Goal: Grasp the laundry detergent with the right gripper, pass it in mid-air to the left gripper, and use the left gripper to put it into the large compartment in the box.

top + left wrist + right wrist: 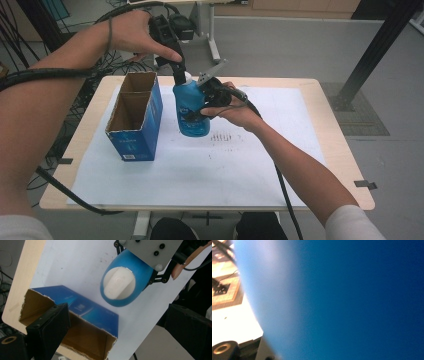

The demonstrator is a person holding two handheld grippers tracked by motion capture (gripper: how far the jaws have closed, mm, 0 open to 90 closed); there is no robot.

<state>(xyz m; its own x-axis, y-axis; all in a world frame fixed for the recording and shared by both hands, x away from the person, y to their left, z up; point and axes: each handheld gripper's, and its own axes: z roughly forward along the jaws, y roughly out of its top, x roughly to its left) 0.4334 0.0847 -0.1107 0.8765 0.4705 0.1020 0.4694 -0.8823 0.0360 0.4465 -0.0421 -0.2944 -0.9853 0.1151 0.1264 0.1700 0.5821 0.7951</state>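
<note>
The high view looks forward and down over the whole worktop (300, 150); the left gripper view looks steeply down on the blue bottle (125, 285) both share, the right gripper view pressed against it.

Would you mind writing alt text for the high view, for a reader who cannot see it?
A blue bottle with a white cap stands on a paper-covered table, gripped at its side by the right hand-held gripper, while the left hand-held gripper is poised just above the cap. An open blue cardboard box stands upright to the bottle's left.
</note>
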